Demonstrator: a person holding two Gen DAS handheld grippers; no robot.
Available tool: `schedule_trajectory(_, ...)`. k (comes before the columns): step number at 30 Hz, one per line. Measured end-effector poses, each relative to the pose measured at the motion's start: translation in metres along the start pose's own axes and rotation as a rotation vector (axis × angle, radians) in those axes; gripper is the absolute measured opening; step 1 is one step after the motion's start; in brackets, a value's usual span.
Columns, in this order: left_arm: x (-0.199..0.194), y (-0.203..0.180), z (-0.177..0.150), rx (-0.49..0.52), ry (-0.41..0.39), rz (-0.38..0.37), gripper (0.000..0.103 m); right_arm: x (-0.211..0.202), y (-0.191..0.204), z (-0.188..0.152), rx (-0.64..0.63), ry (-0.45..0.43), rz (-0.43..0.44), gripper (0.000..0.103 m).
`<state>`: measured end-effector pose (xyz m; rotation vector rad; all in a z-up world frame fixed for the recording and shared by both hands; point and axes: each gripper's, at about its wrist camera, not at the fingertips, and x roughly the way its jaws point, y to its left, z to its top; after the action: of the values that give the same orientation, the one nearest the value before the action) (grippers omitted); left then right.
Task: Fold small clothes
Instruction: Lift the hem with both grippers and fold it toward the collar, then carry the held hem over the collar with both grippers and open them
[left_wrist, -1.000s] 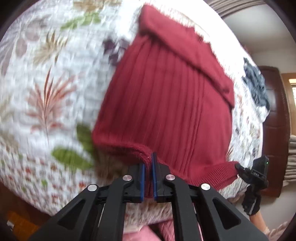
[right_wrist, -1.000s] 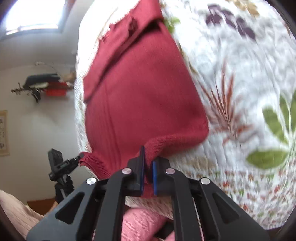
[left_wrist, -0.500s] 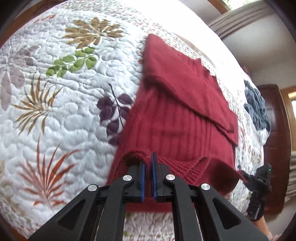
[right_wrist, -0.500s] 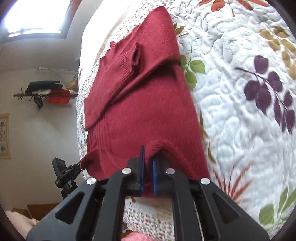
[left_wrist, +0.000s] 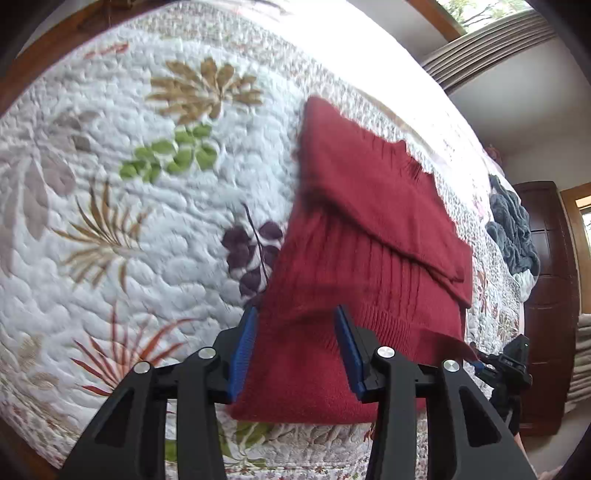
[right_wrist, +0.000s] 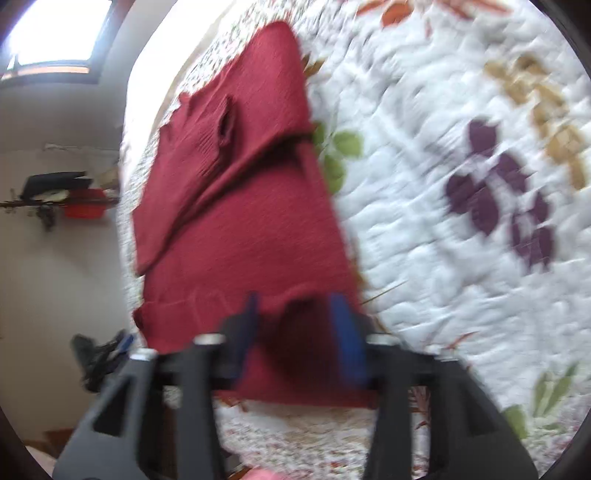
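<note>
A dark red knitted sweater (left_wrist: 362, 236) lies on the quilted bed, its top part folded down over the ribbed body and its bottom hem folded up towards me. In the left wrist view my left gripper (left_wrist: 297, 325) stands open, its blue pads either side of the folded hem's left part. The same sweater (right_wrist: 243, 206) shows in the blurred right wrist view, neck opening at the far end. My right gripper (right_wrist: 295, 314) is open over the hem's right part, gripping nothing. The other gripper (left_wrist: 506, 365) appears at the right edge of the left view.
The white quilt (left_wrist: 122, 206) with leaf and flower prints spreads wide to the left of the sweater. A grey-blue heap of cloth (left_wrist: 513, 229) lies at the far right of the bed. A dark wooden door (left_wrist: 550, 295) stands beyond. A wall shelf (right_wrist: 62, 192) hangs on the left wall.
Both grippers carried the sweater's bottom hem forward over the body, then opened and let it go. The hem now lies folded on the sweater.
</note>
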<state>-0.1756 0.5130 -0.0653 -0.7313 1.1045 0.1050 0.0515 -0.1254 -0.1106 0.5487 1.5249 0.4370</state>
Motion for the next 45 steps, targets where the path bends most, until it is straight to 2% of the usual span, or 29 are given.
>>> schedule_trajectory(5,0.020,-0.025,0.009,0.189,0.050,0.064,0.044,-0.010,-0.001,0.004,0.001,-0.037,0.005,0.055)
schedule_trajectory(9,0.048,-0.043,0.017,0.295,0.106,0.088,0.046,-0.011,0.009,0.005,-0.050,-0.038,-0.019,0.055)
schedule_trajectory(14,0.077,-0.063,0.013,0.430,0.164,0.172,0.046,-0.008,0.025,0.004,-0.106,-0.039,-0.037,0.055)
schedule_trajectory(17,0.086,-0.066,0.009,0.459,0.185,0.205,0.041,-0.006,0.032,0.003,-0.139,-0.038,-0.057,0.055)
schedule_trajectory(18,0.087,-0.067,0.007,0.472,0.183,0.215,0.035,-0.006,0.034,0.002,-0.154,-0.037,-0.064,0.055)
schedule_trajectory(20,0.083,-0.071,0.004,0.498,0.165,0.226,0.015,-0.003,0.042,0.000,-0.216,-0.032,-0.104,0.056)
schedule_trajectory(23,0.070,-0.077,-0.002,0.517,0.122,0.198,0.009,0.003,0.057,-0.005,-0.330,-0.022,-0.182,0.057)
schedule_trajectory(26,0.061,-0.077,-0.005,0.503,0.109,0.124,0.008,0.012,0.069,-0.006,-0.423,-0.016,-0.242,0.062)
schedule_trajectory(31,0.078,-0.069,-0.001,0.450,0.146,0.122,0.010,0.035,0.078,0.007,-0.495,0.014,-0.254,0.062)
schedule_trajectory(33,0.085,-0.067,0.002,0.428,0.153,0.127,0.013,0.048,0.081,0.013,-0.522,0.043,-0.256,0.062)
schedule_trajectory(35,0.091,-0.065,0.003,0.424,0.157,0.146,0.024,0.060,0.080,0.017,-0.545,0.063,-0.285,0.062)
schedule_trajectory(36,0.094,-0.065,0.004,0.421,0.165,0.143,0.024,0.063,0.081,0.018,-0.553,0.073,-0.289,0.061)
schedule_trajectory(37,0.097,-0.065,0.004,0.421,0.166,0.141,0.023,0.070,0.081,0.019,-0.564,0.095,-0.286,0.055)
schedule_trajectory(38,0.099,-0.067,0.004,0.431,0.167,0.146,0.023,0.075,0.082,0.020,-0.571,0.109,-0.290,0.043)
schedule_trajectory(39,0.099,-0.069,0.003,0.445,0.165,0.156,0.023,0.080,0.083,0.019,-0.585,0.122,-0.302,0.036)
schedule_trajectory(41,0.096,-0.075,0.001,0.464,0.151,0.157,0.011,0.082,0.086,0.017,-0.614,0.123,-0.317,0.016)
schedule_trajectory(42,0.094,-0.078,-0.001,0.469,0.143,0.159,0.009,0.079,0.087,0.015,-0.612,0.123,-0.301,0.008)
schedule_trajectory(45,0.081,-0.084,-0.004,0.472,0.106,0.136,0.007,0.065,0.087,0.013,-0.586,0.111,-0.243,0.005)
